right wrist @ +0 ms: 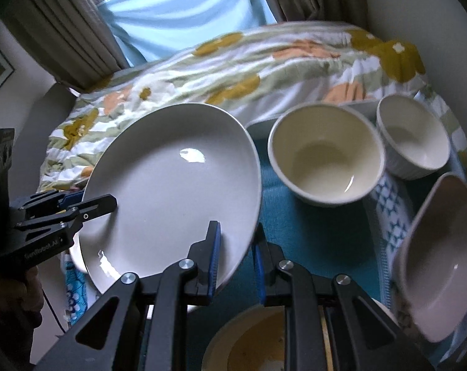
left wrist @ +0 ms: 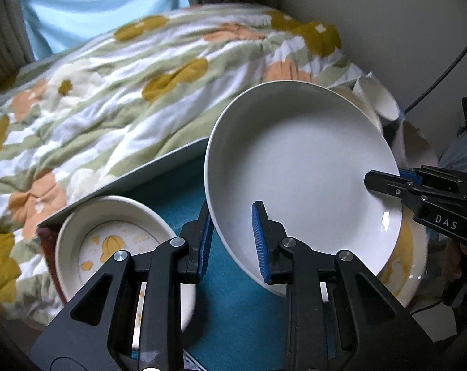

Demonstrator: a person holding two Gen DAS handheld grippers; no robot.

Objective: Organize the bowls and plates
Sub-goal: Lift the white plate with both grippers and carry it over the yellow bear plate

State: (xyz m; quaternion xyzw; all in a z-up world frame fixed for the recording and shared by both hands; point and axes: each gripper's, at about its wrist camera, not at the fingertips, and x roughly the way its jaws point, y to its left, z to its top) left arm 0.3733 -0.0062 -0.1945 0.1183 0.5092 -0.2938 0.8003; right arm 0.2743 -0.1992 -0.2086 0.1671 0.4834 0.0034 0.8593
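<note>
A large white plate (left wrist: pixel 301 167) (right wrist: pixel 171 191) is held tilted above the teal table mat (left wrist: pixel 233 293). My left gripper (left wrist: pixel 232 241) straddles its near rim, with the jaws apart around the edge. My right gripper (right wrist: pixel 235 259) straddles the opposite rim the same way. The right gripper also shows in the left wrist view (left wrist: pixel 385 182), and the left gripper shows in the right wrist view (right wrist: pixel 100 205). A patterned yellow plate (left wrist: pixel 403 262) lies under the white plate. A patterned dish (left wrist: pixel 109 247) sits at the left.
Two cream bowls (right wrist: pixel 323 154) (right wrist: pixel 413 139) stand at the back on the mat (right wrist: pixel 310 232). A pinkish bowl (right wrist: pixel 440 262) is tilted at the right. A yellowish bowl (right wrist: pixel 252 340) lies below my right gripper. A flowered quilt (left wrist: pixel 125 92) covers the bed behind.
</note>
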